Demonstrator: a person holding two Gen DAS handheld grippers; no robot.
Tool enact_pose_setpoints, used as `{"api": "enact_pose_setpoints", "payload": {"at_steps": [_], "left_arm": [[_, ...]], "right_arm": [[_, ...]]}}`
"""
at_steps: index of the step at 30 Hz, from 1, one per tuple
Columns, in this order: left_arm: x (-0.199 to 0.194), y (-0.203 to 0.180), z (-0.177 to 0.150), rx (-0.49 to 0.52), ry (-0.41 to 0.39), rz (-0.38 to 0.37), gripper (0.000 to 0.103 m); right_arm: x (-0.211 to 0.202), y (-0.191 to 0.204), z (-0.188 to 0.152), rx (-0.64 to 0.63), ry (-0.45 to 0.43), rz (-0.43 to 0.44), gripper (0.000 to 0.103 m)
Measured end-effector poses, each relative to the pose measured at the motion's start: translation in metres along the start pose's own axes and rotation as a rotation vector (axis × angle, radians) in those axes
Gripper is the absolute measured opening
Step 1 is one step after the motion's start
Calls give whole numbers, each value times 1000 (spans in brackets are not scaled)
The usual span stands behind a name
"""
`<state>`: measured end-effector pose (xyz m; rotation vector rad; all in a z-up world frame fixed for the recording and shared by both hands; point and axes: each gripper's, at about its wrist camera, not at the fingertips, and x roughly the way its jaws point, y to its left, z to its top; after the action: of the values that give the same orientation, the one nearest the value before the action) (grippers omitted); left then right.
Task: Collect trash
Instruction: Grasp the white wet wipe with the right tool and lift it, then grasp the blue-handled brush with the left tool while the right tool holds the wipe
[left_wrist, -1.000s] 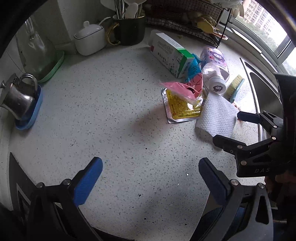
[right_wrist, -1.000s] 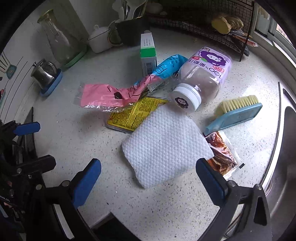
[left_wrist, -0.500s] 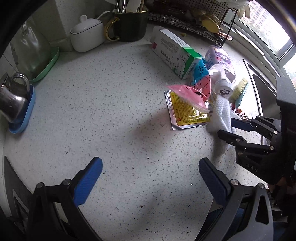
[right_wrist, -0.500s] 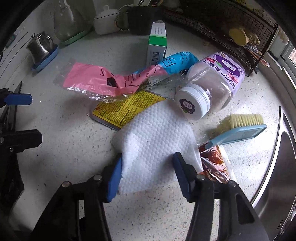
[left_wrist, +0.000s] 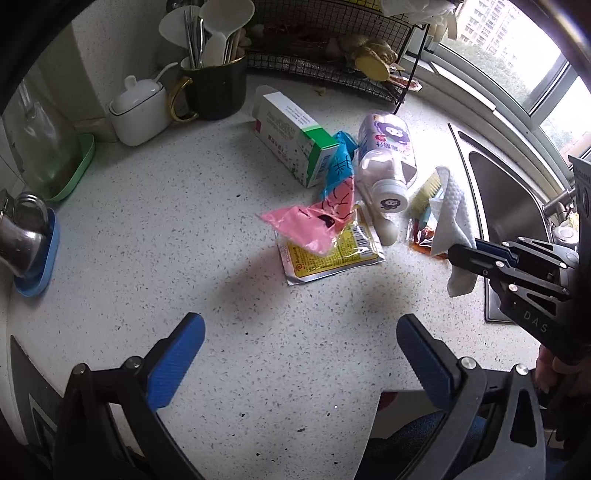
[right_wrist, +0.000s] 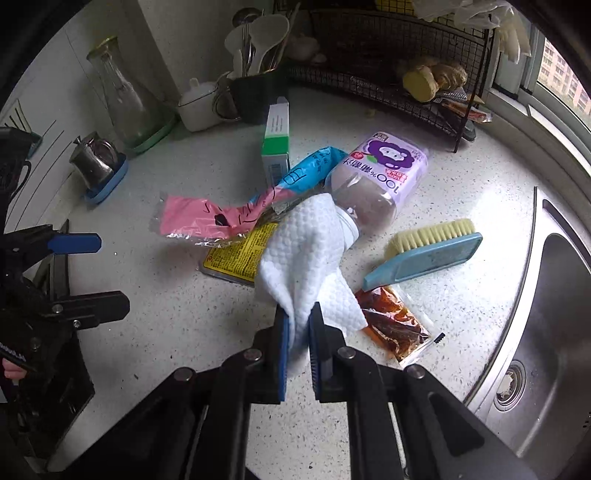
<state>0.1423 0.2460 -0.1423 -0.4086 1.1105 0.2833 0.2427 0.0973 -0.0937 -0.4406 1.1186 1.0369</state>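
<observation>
Here, right gripper (right_wrist: 297, 325) closing on white wipe (right_wrist: 306, 243), left gripper (left_wrist: 295, 354) apart, sink drain (right_wrist: 511, 384) only in right view

A speckled white counter (left_wrist: 155, 206) meets a pale wall (left_wrist: 99, 55) behind it. Right of the counter lies a steel sink (right_wrist: 554, 295) (drain visible), below a daylit window (left_wrist: 517, 55).

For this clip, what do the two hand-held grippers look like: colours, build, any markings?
Both match: the left hand-held gripper and the right hand-held gripper are black angular linkage frames with silver pivot screws and flat, finely ribbed blue pads on the fingers. In the left wrist view, the right one's black body carries pale letters reading "DAS". No cables show. A fingertip shows at its handle; no sleeve is visible.
</observation>
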Motion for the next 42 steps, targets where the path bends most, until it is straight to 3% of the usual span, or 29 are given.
{"api": "enact_pose_setpoints", "payload": {"at_steps": [8,18,24,27,29,35,38,42], "left_arm": [[1,-57,28,125,-12,-69,103],[26,-124,55,283,22,-160,103],[51,-155,87,425,38,-151,103],[64,-168,104,492,52,-171,90],[74,-176,114,535,72,-183,75],[110,-194,128,646,148,-191,57],[127,-202,132,673,181,-199,48],[142,-211,134,695,192,-174,48]], "right_arm": [[-46,-42,-23,117,-72,-91,9],[-76,-81,-58,290,-96,-180,9],[-86,-98,-66,368,-110,-210,9],[-86,-107,-68,407,-110,-224,9],[-85,-113,-68,430,-107,-232,9],[-80,-128,-65,474,-95,-248,9],[-75,-132,-61,483,-88,-254,9],[-69,-138,-59,495,-73,-257,9]]}}
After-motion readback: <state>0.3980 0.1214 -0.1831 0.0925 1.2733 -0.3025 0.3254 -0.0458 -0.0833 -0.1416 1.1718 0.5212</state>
